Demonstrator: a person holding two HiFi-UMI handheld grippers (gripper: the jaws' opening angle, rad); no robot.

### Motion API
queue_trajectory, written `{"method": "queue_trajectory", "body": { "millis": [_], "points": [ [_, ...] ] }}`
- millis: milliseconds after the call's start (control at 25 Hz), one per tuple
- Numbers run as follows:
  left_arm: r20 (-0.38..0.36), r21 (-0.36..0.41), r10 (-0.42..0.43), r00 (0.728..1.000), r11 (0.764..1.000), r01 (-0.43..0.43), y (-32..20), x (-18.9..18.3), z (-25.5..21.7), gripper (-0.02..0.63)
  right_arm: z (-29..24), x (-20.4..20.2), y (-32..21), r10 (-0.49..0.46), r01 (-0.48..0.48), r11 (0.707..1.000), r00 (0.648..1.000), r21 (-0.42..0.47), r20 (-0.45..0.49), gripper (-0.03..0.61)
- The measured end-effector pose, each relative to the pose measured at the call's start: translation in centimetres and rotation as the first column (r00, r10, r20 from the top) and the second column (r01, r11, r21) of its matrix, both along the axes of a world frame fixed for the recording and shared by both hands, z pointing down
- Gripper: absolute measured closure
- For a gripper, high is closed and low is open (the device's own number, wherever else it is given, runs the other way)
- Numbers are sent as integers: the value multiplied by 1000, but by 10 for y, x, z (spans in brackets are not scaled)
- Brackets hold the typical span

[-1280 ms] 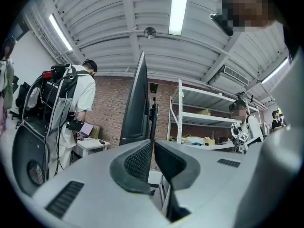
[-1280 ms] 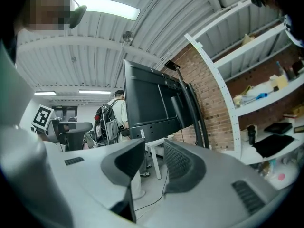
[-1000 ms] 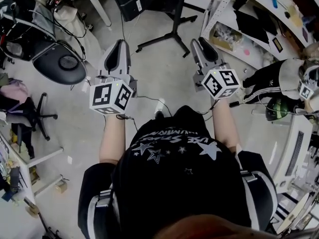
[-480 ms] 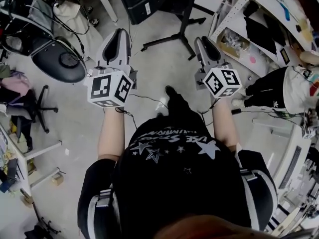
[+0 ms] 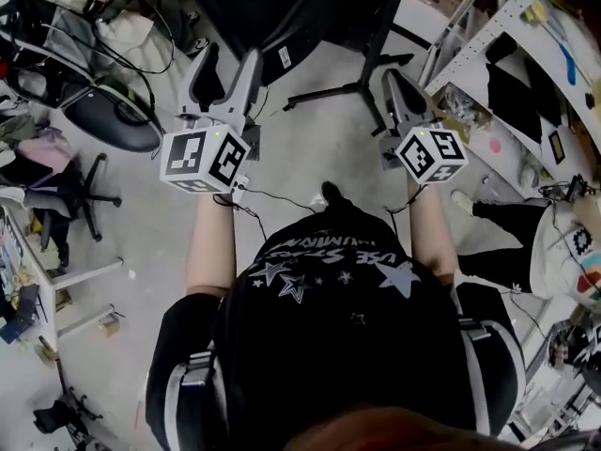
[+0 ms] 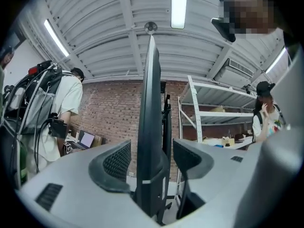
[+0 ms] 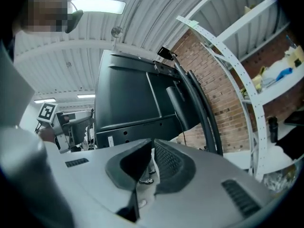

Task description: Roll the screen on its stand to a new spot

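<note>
The black screen point(image 5: 254, 7) on its wheeled stand point(image 5: 347, 87) fills the top of the head view. My left gripper point(image 5: 228, 64) has just been opening and now stands open astride the screen's side edge. In the left gripper view that edge point(image 6: 151, 127) rises between the two pads with a gap on each side. My right gripper point(image 5: 394, 81) is shut and empty, close beside the stand's column point(image 5: 394, 7). The right gripper view shows the screen's back panel point(image 7: 128, 99) just beyond the closed jaws of the right gripper point(image 7: 153, 156).
A black office chair point(image 5: 103, 120) stands left of the screen, with a smaller chair point(image 5: 75, 195) below it. White shelving point(image 5: 507, 73) lines the right side and a person sits low at the right point(image 5: 554, 252). Another person in a white shirt point(image 6: 52, 113) stands left. A cable point(image 5: 272, 195) crosses the floor.
Both grippers have moved forward to the screen, which now looms larger at the top. The left jaws went from shut to open around the screen's edge.
</note>
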State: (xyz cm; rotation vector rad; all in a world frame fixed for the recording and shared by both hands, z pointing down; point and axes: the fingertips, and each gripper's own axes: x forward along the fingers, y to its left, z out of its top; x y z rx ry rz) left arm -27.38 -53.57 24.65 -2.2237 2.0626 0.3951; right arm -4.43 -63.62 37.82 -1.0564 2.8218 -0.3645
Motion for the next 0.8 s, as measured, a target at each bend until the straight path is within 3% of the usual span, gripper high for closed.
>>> {"method": "queue_trajectory", "body": {
  "millis": [320, 800],
  "points": [
    [56, 53, -22, 998, 998, 19, -41, -12, -33, 328, 0, 3, -63, -6, 7, 1000, 999, -18, 41, 571],
    [88, 13, 32, 996, 999, -33, -73, -3, -50, 330, -1, 5, -95, -11, 11, 1000, 999, -6, 44, 571]
  ]
}}
